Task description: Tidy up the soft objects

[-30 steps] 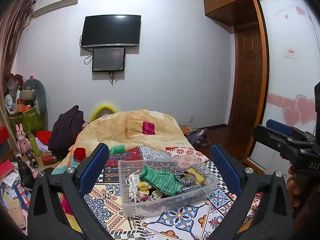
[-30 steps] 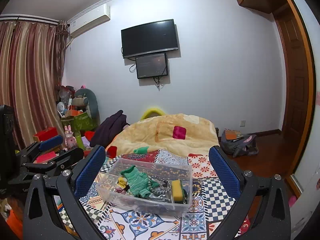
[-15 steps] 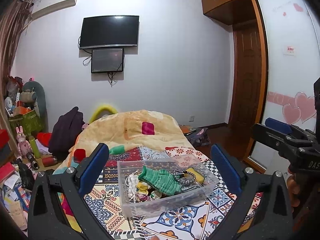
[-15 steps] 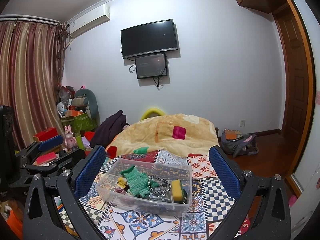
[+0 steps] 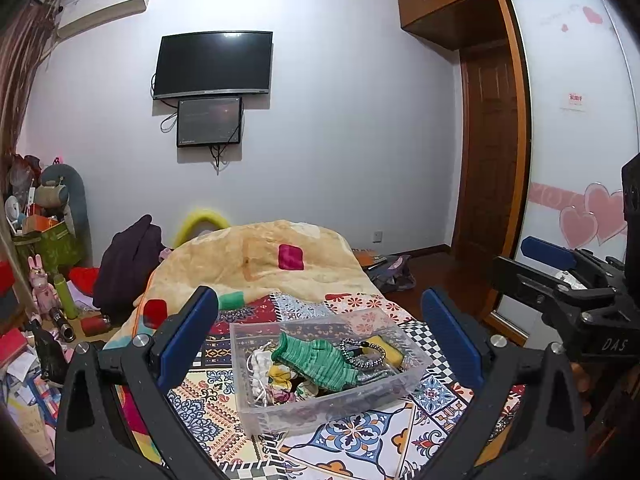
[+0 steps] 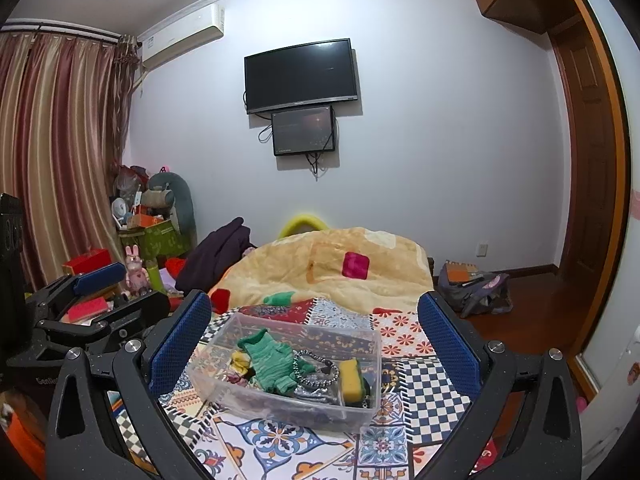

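A clear plastic bin (image 5: 280,408) (image 6: 224,392) sits on a patterned cloth on the bed. It holds a green knitted sock (image 5: 320,362) (image 6: 270,362), a yellow sponge (image 6: 350,376) (image 5: 390,348), a braided cord (image 5: 362,354) (image 6: 314,368) and small white and yellow items (image 5: 266,372). My left gripper (image 5: 320,344) is open and empty, held above and short of the bin. My right gripper (image 6: 314,344) is open and empty, likewise above the bin. Each gripper shows at the other view's edge.
A yellow quilt (image 5: 260,256) is heaped on the bed behind the bin. Clutter, toys and boxes (image 5: 44,280) fill the floor at the left. A bag (image 6: 476,288) lies on the floor at the right by a wooden door (image 5: 488,160).
Both views have shifted very slightly; the left gripper drifted a little. The bin and its contents have not moved, and both grippers stay open.
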The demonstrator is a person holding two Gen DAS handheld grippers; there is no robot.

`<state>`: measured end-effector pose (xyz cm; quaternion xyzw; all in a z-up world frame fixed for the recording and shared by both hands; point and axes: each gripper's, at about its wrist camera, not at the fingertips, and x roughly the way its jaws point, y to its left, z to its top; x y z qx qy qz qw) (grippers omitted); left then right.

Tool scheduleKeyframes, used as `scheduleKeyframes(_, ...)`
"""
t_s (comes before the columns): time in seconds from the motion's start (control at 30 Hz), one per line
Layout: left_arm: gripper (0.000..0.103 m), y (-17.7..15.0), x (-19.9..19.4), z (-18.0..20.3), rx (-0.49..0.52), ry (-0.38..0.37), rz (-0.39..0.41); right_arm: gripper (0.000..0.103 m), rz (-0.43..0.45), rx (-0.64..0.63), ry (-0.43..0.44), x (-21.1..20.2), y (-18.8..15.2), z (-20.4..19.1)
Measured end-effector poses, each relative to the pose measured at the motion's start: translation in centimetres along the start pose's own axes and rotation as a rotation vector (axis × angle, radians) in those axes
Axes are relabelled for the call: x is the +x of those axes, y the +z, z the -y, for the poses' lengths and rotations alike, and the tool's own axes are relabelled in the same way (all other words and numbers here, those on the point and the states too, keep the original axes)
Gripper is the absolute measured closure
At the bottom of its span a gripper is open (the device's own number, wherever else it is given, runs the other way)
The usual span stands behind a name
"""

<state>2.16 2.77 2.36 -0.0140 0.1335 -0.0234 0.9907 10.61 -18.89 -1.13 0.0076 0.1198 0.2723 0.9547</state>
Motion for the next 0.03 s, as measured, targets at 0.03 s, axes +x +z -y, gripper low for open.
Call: scheduleKeyframes(0.03,0.0,0.02,-0.05,-0.03,0.0,0.0,0.0,0.0,0.0,0.001,0.0,0.0,0.0,0.0)
